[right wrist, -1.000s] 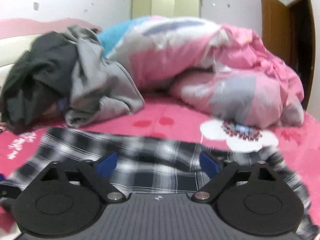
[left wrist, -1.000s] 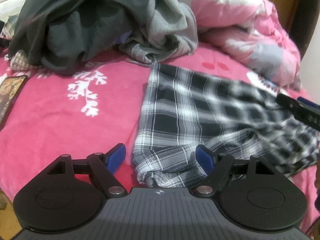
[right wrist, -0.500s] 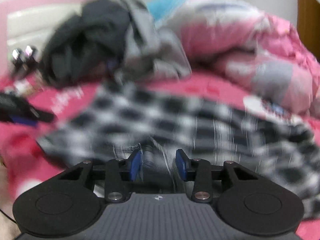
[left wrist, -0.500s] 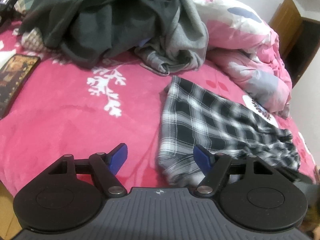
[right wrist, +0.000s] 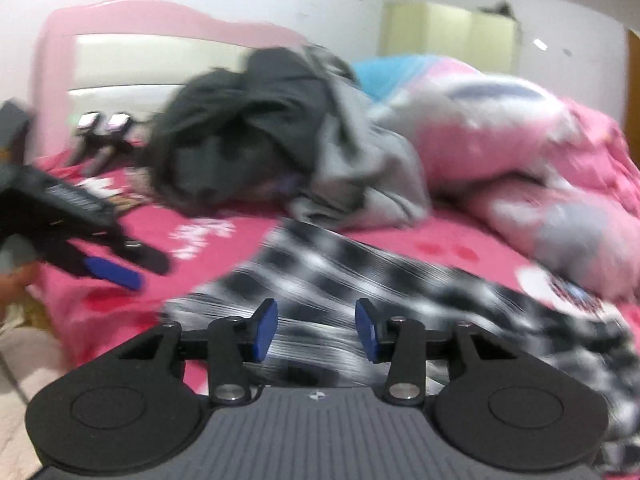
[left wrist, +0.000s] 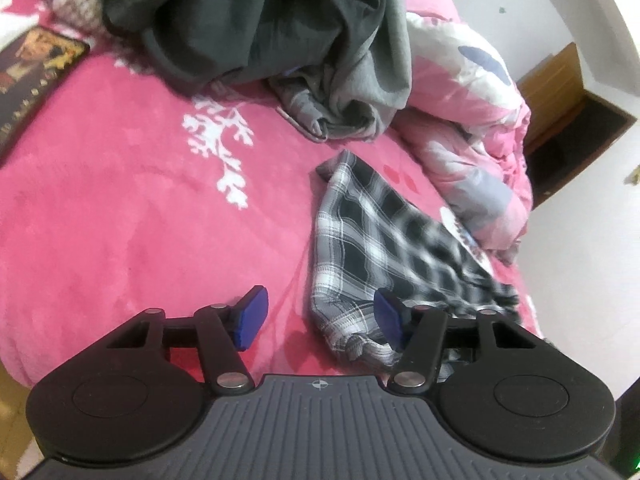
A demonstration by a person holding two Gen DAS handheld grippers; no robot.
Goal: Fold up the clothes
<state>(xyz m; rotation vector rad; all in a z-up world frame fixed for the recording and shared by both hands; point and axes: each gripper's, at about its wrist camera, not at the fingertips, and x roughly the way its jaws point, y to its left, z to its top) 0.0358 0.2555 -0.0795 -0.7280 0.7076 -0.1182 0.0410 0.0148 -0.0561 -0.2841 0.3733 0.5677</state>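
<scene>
A black-and-white plaid garment (left wrist: 380, 232) lies crumpled on the pink bedspread (left wrist: 120, 220). My left gripper (left wrist: 319, 318) hovers at its near corner. Its jaws are closing, still apart; a bunched hem lies between them by the right pad (left wrist: 387, 316), and the left pad (left wrist: 251, 317) is over bare bedspread. In the blurred right wrist view the plaid garment (right wrist: 360, 272) stretches across under my right gripper (right wrist: 316, 330). Its jaws are opening, with cloth behind the gap and neither pad seen pressing. The left gripper (right wrist: 108, 268) shows there at the left.
A heap of dark and grey clothes (left wrist: 280, 40) sits behind the plaid garment. A rumpled pink duvet (left wrist: 472, 120) fills the right. A dark picture book (left wrist: 32, 68) lies at the left. The pink headboard (right wrist: 120, 40) stands at the back; the bed's edge (right wrist: 60, 320) drops off near left.
The plaid garment has been drawn from a flat spread into a narrower bunch. Left jaws have narrowed. Right jaws pinched in, then widened; that gripper swung left and the left gripper entered its view.
</scene>
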